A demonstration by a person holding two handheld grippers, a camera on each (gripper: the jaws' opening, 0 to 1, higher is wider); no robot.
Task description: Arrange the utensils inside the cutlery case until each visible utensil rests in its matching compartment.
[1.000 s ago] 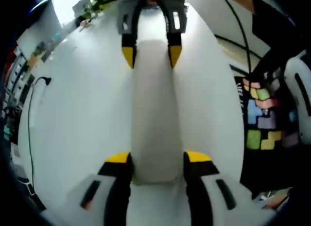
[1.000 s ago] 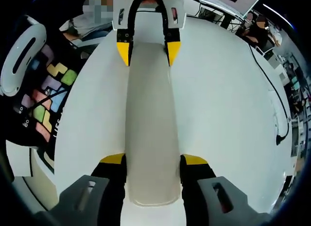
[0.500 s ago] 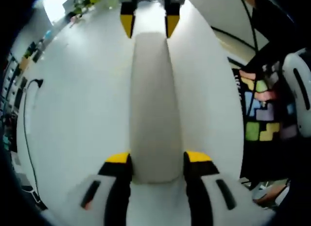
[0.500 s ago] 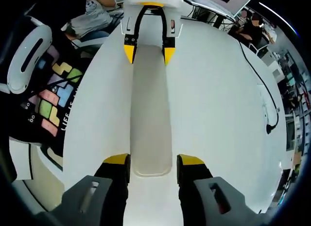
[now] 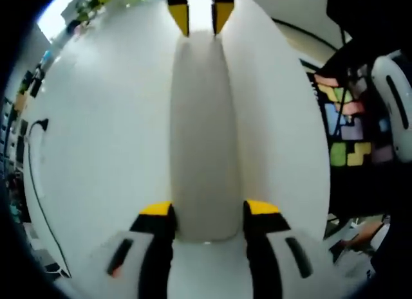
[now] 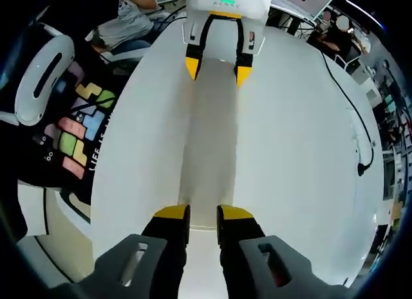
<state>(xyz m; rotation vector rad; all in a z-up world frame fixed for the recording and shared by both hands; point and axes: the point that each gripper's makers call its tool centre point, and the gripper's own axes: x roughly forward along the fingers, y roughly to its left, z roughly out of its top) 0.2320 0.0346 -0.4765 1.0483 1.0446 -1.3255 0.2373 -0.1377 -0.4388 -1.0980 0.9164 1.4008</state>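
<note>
Long white case clamped endwise: left tool one end, right tool other.

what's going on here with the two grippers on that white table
A person holds a gripper in each hand at opposite ends of a long pale case lying on the table. The left gripper has its jaws against both sides of the case's near end. The right gripper sits at the other end with its jaws close together; whether they grip the case is unclear. The two grippers face each other along it.
</note>
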